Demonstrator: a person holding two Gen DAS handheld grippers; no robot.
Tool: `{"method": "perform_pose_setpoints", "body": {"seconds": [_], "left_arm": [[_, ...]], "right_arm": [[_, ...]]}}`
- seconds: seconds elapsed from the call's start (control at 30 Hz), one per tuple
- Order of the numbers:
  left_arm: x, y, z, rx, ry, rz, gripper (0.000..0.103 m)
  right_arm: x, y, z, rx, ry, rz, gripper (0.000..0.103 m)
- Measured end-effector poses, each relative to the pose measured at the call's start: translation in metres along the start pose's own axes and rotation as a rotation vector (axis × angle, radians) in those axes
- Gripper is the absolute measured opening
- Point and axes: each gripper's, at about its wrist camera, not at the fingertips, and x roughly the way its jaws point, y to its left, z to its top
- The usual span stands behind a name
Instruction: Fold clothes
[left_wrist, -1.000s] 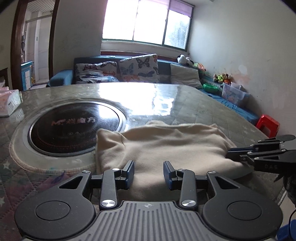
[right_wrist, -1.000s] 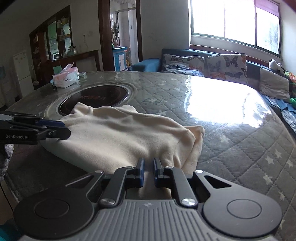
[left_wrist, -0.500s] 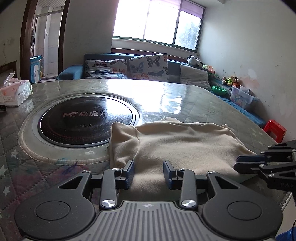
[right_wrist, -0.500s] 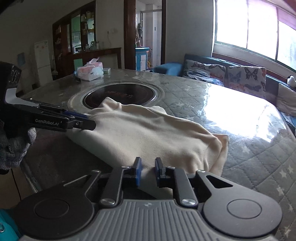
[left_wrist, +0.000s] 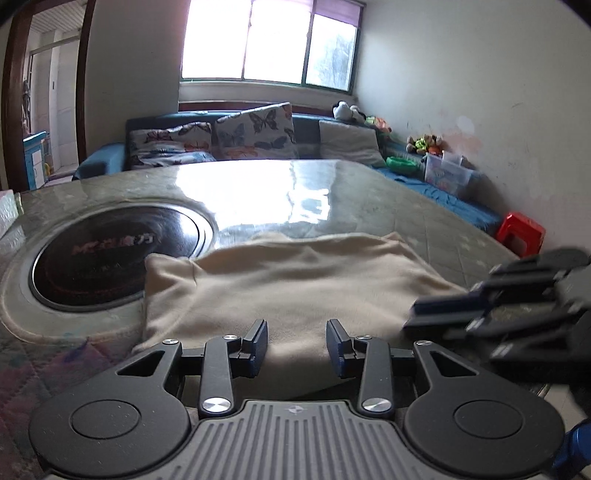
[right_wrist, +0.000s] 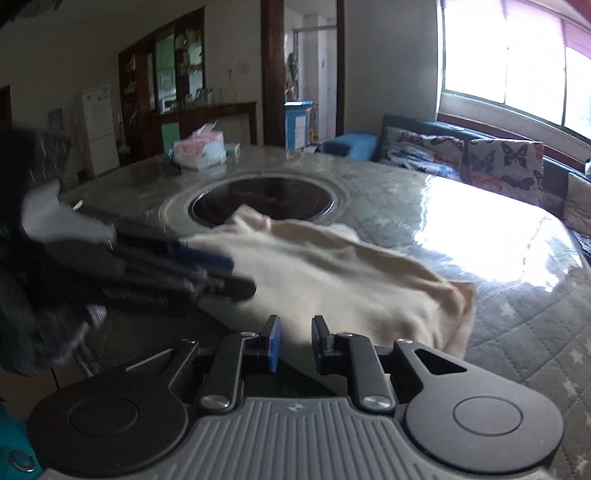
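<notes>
A cream folded garment (left_wrist: 295, 288) lies on the round table near its front edge; it also shows in the right wrist view (right_wrist: 332, 277). My left gripper (left_wrist: 297, 345) is open and empty, just short of the garment's near edge. It shows blurred at the left of the right wrist view (right_wrist: 221, 275). My right gripper (right_wrist: 294, 345) is open with a narrow gap, empty, at the garment's near edge. It shows blurred at the right of the left wrist view (left_wrist: 424, 314).
The table (left_wrist: 424, 221) has a quilted cover under glass and a round black cooktop (left_wrist: 110, 254) beyond the garment. A tissue pack (right_wrist: 201, 149) lies at the far side. A sofa with butterfly cushions (left_wrist: 255, 133) and a red stool (left_wrist: 521, 236) stand beyond the table.
My right gripper's jaws have opened from nearly closed and it has pulled back from the garment. Both grippers are moving and blur in each other's views.
</notes>
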Motion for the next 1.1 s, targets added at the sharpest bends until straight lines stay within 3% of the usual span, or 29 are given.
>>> {"method": "perform_pose_setpoints", "body": {"seconds": [0.1, 0.2, 0.7, 0.9, 1.1], "left_arm": [[0.001, 0.003, -0.001, -0.014, 0.006, -0.010, 0.038], [0.002, 0.005, 0.000, -0.034, 0.012, -0.019, 0.039], [0.028, 0.074, 0.028, -0.199, 0.021, 0.079, 0.038], [0.031, 0.077, 0.044, -0.194, -0.004, 0.102, 0.039], [0.056, 0.082, 0.045, -0.164, 0.041, 0.152, 0.038]], "right_arm": [[-0.008, -0.013, -0.004, 0.042, -0.001, -0.053, 0.018], [-0.003, -0.032, -0.016, 0.120, 0.057, -0.094, 0.018], [-0.001, -0.032, -0.019, 0.112, 0.052, -0.085, 0.019], [0.000, -0.032, -0.014, 0.103, 0.068, -0.075, 0.020], [0.007, -0.041, 0.003, 0.088, 0.071, -0.061, 0.025]]}}
